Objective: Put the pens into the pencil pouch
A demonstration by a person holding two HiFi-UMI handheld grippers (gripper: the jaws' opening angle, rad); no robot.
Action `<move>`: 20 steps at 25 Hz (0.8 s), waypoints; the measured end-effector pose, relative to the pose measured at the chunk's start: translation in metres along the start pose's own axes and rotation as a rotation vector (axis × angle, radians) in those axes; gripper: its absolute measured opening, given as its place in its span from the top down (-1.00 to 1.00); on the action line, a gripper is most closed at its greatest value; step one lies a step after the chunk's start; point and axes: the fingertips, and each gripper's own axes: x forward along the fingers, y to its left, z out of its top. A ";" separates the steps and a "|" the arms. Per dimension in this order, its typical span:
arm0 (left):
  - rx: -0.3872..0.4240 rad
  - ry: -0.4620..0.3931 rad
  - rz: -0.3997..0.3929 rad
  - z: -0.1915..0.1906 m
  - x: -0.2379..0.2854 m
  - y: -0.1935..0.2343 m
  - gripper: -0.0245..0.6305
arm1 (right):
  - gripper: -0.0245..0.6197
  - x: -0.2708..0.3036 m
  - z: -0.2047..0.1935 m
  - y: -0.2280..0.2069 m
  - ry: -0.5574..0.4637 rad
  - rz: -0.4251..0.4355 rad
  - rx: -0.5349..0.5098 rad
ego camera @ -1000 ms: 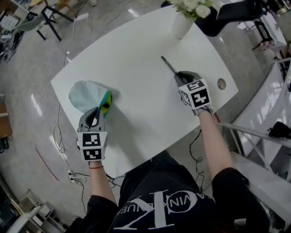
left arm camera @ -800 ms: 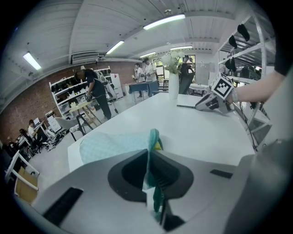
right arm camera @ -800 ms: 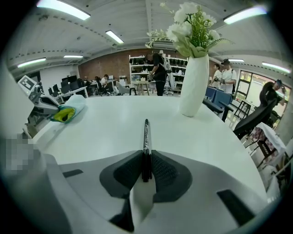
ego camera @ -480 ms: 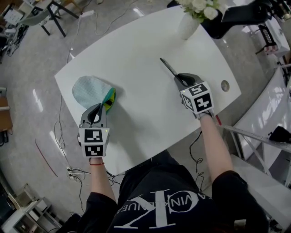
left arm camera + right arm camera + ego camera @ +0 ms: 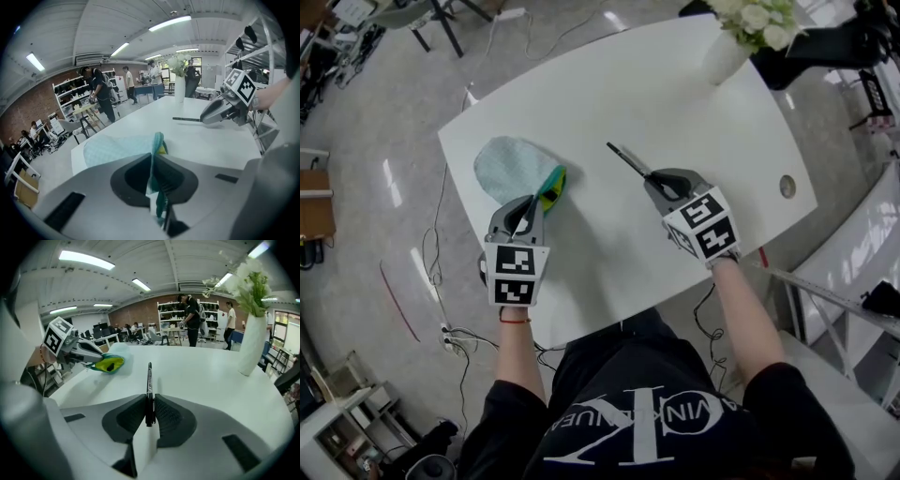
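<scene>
A light-teal pencil pouch point(image 5: 508, 168) lies at the left of the white table point(image 5: 609, 94), its yellow-lined mouth point(image 5: 551, 188) lifted open toward the right. My left gripper point(image 5: 528, 212) is shut on the pouch's teal edge point(image 5: 157, 159). My right gripper point(image 5: 660, 182) is shut on a black pen point(image 5: 627, 160) that sticks out ahead of the jaws, above the tabletop and right of the pouch. In the right gripper view the pen point(image 5: 149, 385) points toward the far table, and the pouch mouth point(image 5: 108, 364) shows at the left under the left gripper point(image 5: 89, 355).
A white vase of flowers point(image 5: 733, 42) stands at the table's far right corner. A round cable hole point(image 5: 787, 186) is near the right edge. Chairs, cables and shelving surround the table, and people stand in the background of both gripper views.
My right gripper has carried the black pen leftward across the table toward the pouch. The left gripper has kept its hold on the pouch edge.
</scene>
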 end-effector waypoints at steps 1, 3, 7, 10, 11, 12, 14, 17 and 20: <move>-0.004 -0.001 0.001 0.000 0.000 0.000 0.87 | 0.71 0.004 0.003 0.011 -0.002 0.024 -0.015; -0.012 -0.004 0.003 0.000 0.000 0.001 0.87 | 0.71 0.011 0.008 0.032 -0.003 0.070 -0.041; -0.032 -0.016 0.004 0.003 0.000 0.002 0.87 | 0.71 0.021 0.012 0.066 0.009 0.149 -0.081; -0.036 -0.016 0.005 0.004 0.002 0.000 0.87 | 0.71 0.027 0.012 0.082 0.026 0.190 -0.102; -0.037 -0.016 0.006 0.005 0.002 0.000 0.87 | 0.71 0.028 0.012 0.086 0.031 0.200 -0.107; -0.038 -0.017 0.007 0.005 0.001 0.000 0.87 | 0.70 0.030 0.011 0.090 0.035 0.209 -0.112; -0.044 -0.021 0.006 0.005 0.001 -0.001 0.87 | 0.71 0.033 0.012 0.096 0.041 0.220 -0.119; -0.045 -0.025 -0.001 0.007 0.001 -0.004 0.87 | 0.70 0.040 0.015 0.101 0.044 0.228 -0.121; -0.039 -0.027 -0.008 0.009 0.002 -0.008 0.87 | 0.70 0.048 0.020 0.105 0.045 0.229 -0.117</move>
